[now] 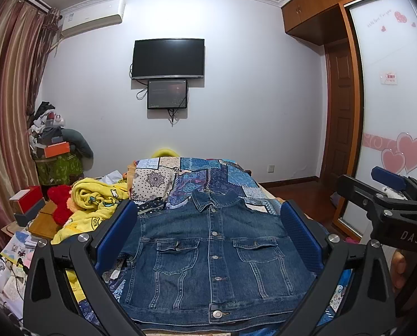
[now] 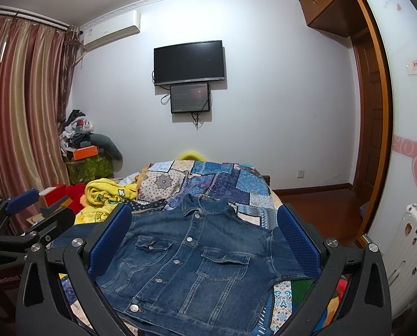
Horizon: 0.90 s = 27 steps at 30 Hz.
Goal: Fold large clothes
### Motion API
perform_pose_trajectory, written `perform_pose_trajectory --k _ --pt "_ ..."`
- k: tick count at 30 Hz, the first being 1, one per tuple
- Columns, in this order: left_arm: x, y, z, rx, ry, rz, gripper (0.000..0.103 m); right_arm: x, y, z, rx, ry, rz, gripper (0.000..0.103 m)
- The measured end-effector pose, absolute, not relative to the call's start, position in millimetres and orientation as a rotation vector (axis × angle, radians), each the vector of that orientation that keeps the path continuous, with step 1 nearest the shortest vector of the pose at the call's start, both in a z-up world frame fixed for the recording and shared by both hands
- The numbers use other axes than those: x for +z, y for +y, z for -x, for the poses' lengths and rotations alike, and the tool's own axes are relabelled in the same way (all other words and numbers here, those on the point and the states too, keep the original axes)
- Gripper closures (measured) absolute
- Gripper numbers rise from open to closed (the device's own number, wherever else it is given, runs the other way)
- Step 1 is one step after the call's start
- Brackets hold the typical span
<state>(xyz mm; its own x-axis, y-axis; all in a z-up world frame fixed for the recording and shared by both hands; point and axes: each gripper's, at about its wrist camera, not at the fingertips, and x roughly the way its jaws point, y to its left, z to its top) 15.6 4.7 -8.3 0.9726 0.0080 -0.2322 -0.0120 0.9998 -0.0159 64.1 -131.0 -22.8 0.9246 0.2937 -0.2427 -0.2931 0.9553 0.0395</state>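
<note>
A blue denim jacket (image 1: 208, 254) lies flat and buttoned on the patchwork bedspread (image 1: 208, 176), collar away from me, sleeves tucked out of sight. My left gripper (image 1: 208, 238) is open above its near hem, its blue pads (image 1: 116, 232) wide apart on either side of the jacket, holding nothing. My right gripper (image 2: 205, 240) is open too, over the same jacket (image 2: 197, 266), empty. The right gripper also shows at the right edge of the left wrist view (image 1: 387, 196). The left gripper shows at the left edge of the right wrist view (image 2: 20, 210).
A yellow blanket (image 1: 96, 198) and a red plush (image 1: 60, 204) lie at the bed's left. A cluttered bedside stand (image 1: 26, 204) and curtains (image 1: 6, 98) are left. A TV (image 1: 167, 58) hangs on the far wall. A wardrobe (image 1: 390, 84) and a white suitcase (image 2: 412, 246) stand right.
</note>
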Motion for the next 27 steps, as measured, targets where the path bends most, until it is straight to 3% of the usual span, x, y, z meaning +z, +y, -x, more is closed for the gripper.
perform_pose_trajectory --k 27 --pt "-9.2 6.2 -16.2 0.012 0.235 0.018 0.000 -23.4 -129.7 -64.6 0.299 0.256 0.003 0.000"
